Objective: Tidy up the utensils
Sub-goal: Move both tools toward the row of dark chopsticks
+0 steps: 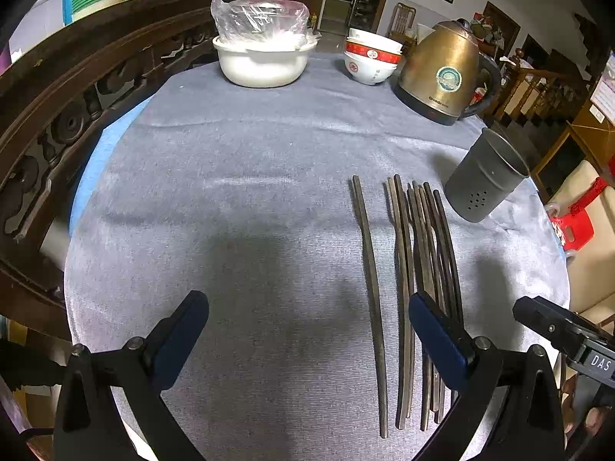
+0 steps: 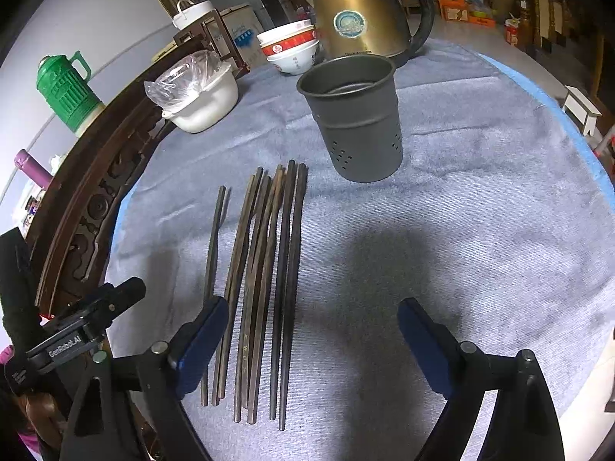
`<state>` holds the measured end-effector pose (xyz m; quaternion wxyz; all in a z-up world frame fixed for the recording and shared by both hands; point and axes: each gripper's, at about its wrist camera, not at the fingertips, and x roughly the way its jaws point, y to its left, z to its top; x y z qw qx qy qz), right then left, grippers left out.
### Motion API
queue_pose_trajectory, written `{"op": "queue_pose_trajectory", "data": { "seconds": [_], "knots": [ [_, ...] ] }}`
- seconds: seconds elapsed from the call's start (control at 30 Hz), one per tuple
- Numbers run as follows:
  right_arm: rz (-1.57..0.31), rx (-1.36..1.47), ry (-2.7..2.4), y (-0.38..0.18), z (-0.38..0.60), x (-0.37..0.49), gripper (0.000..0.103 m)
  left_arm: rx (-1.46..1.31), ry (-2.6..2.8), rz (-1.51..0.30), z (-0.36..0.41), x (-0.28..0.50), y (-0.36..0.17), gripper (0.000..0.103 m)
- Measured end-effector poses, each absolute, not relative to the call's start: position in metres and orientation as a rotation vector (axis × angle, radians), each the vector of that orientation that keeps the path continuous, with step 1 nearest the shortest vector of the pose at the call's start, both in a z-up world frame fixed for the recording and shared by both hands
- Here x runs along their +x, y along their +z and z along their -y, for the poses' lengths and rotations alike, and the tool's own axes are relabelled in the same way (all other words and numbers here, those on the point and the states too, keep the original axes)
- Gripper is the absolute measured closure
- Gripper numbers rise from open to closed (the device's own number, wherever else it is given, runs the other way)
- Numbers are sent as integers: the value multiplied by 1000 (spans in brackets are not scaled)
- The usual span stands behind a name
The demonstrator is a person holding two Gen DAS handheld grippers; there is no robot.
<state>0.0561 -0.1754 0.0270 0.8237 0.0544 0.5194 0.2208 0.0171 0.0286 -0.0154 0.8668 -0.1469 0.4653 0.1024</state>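
You have put nothing in the holder (image 2: 351, 123) yet: all chopsticks (image 2: 265, 288) lie below your spread, empty tongs (image 2: 313, 345).

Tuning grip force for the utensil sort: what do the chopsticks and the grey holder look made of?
Chopsticks: probably dark wood or bamboo, matte and worn; brown streaks along the shafts, no shine. Lacquered or composite can't be ruled out.
Grey holder: likely thin sheet metal, dull brushed grey; thin rolled rim, pressed ridge round the wall, punched drain holes near the base. Matte plastic is less likely.
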Motion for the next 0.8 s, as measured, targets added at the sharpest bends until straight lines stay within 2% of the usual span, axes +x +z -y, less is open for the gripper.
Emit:
{"op": "queue_pose_trajectory", "data": {
  "seconds": [0.13, 0.57, 0.67, 0.73, 0.8],
  "knots": [
    [-1112, 107, 470, 27, 174, 59, 15, -321, 211, -973, -31, 15, -15, 0],
    [-1124, 98, 474, 25, 171, 60, 15, -319, 194, -993, -29, 16, -14, 1],
    [-1163, 88, 476, 19, 167, 71, 29, -328, 203, -1030, -33, 18, -19, 10],
    [-1196, 77, 477, 14, 161, 83, 43, -352, 204, -1058, -38, 18, -25, 13],
    [-1228, 69, 473, 7, 157, 95, 49, -379, 202, -1070, -42, 18, -29, 13]
  ]
}}
